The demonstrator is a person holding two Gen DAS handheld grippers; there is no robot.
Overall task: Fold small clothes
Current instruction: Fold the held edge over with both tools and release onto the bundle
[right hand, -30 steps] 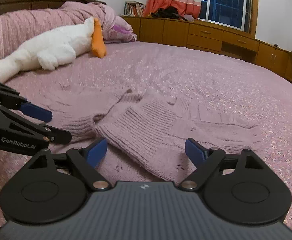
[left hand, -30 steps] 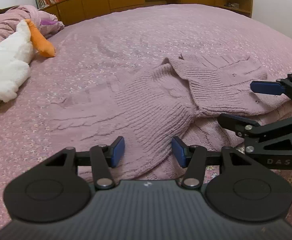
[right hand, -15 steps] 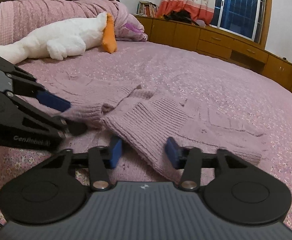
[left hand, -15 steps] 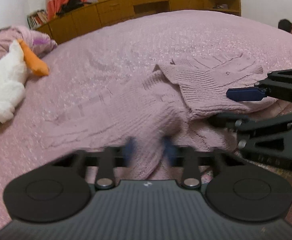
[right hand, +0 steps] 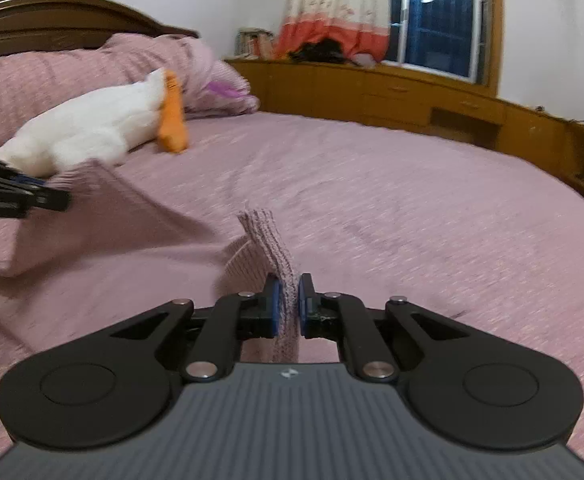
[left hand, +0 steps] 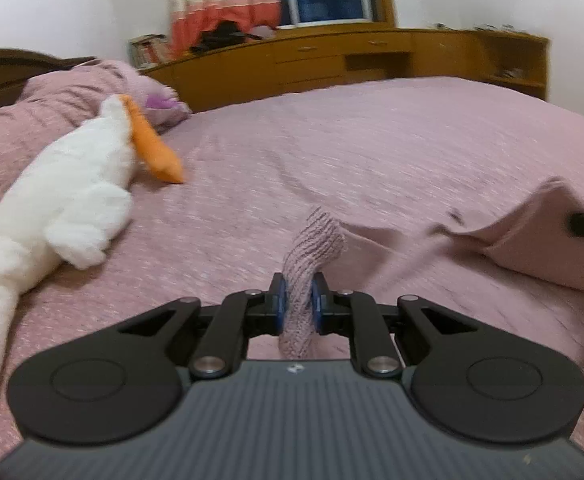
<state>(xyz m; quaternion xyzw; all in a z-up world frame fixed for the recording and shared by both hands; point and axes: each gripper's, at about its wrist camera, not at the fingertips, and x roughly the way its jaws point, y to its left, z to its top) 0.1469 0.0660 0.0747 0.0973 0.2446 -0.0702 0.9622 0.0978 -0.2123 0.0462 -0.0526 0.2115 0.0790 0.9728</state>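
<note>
Both tongs have just closed on the pink knit sweater [left hand: 312, 248]: the left tongs [left hand: 296, 304] clamp one ribbed edge, the right tongs [right hand: 287, 306] another. The sweater hangs between them, partly lifted off the bed [left hand: 372, 140].

Pink bed [left hand: 372, 140]; plush goose [left hand: 63, 196]; sweater [left hand: 532, 248]

- Sweater [left hand: 312, 248]: ribbed knit, pink, matt, coarse.
- Bedspread [left hand: 372, 140], 12 o'clock of the sweater: matt pink cloth, fine speckle.
- Plush toy [left hand: 71, 184], 9 o'clock: white fleecy pile, orange cloth bill.
- Cabinets [right hand: 412, 96]: wood, semi-gloss.
- Left gripper [left hand: 299, 304]: matt black plastic, blue pads, bright metal pivots.
</note>
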